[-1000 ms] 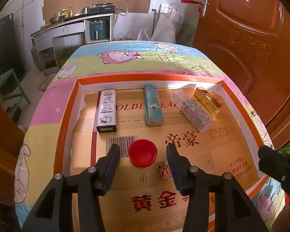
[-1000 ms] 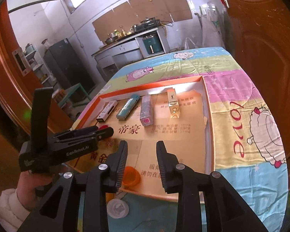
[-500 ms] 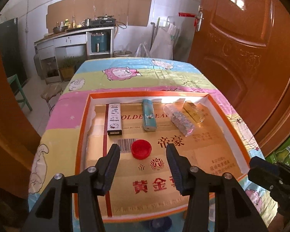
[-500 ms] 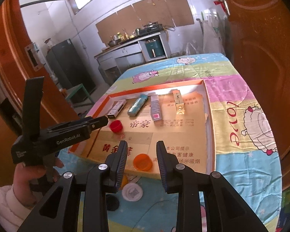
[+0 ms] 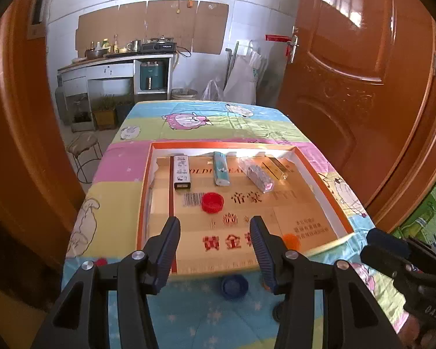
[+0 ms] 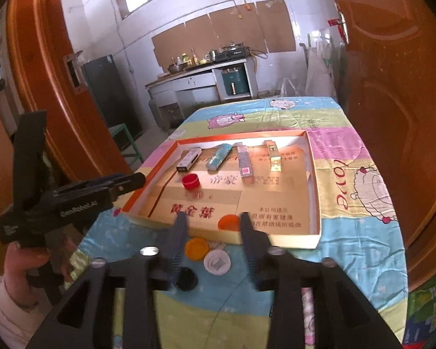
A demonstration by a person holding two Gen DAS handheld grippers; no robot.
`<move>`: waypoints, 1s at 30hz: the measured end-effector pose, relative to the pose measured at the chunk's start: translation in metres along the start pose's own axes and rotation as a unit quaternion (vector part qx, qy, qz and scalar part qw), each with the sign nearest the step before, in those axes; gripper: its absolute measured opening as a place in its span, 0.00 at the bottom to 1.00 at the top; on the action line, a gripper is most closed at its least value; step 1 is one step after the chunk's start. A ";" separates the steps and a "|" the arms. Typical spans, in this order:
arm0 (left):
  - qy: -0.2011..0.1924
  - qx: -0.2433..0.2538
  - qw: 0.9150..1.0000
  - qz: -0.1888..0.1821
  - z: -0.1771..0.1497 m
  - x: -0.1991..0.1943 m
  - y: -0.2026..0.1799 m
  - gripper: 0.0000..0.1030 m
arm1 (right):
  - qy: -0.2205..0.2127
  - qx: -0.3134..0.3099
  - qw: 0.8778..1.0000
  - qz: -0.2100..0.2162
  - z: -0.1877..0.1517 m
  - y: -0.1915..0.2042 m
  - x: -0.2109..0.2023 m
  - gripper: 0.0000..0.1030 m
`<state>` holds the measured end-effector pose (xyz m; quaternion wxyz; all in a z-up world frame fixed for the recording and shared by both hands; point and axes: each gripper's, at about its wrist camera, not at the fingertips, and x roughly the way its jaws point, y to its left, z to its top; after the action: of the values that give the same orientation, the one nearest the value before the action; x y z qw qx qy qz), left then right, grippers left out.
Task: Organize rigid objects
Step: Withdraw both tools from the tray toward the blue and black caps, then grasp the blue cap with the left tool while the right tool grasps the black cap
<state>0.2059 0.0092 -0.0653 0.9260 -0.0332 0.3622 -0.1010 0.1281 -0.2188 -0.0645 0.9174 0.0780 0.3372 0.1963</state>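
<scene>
Both grippers empty: my left gripper [image 5: 215, 244] stands apart; my right gripper [image 6: 213, 237] has just been opening. Red cap [image 5: 212, 202] and orange cap [image 6: 229, 222] lie in tray [image 6: 313, 180].

Black hand-held gripper [image 5: 215, 250] with silver screws; white padded sleeve [image 6: 5, 314].

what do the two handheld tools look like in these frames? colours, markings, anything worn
Both are black plastic. The left tool has two tapering fingers with ribbed blue-black pads and silver screw heads at the pivots. From the right wrist view, its body carries white lettering, too blurred to read reliably. The right tool is built the same, its pads blurred. A white fluffy sleeve covers the wrist behind the left one. No cables visible.
</scene>
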 end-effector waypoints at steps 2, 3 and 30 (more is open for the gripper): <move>0.000 0.000 1.000 -0.001 -0.007 -0.005 0.001 0.48 | 0.002 -0.006 1.000 -0.005 -0.006 0.004 -0.003 0.54; 0.001 0.001 1.000 -0.001 -0.011 -0.007 0.001 0.48 | 0.005 -0.009 1.000 -0.007 -0.010 0.006 -0.003 0.54; 0.075 0.013 0.997 -0.030 -0.067 0.021 0.004 0.48 | 0.113 -0.069 0.991 -0.019 -0.066 0.048 0.076 0.30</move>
<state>0.1763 0.0092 -0.1290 0.8934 -0.0246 0.4278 -0.1352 0.1231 -0.1430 -0.1457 0.8803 -0.0150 0.4257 0.2089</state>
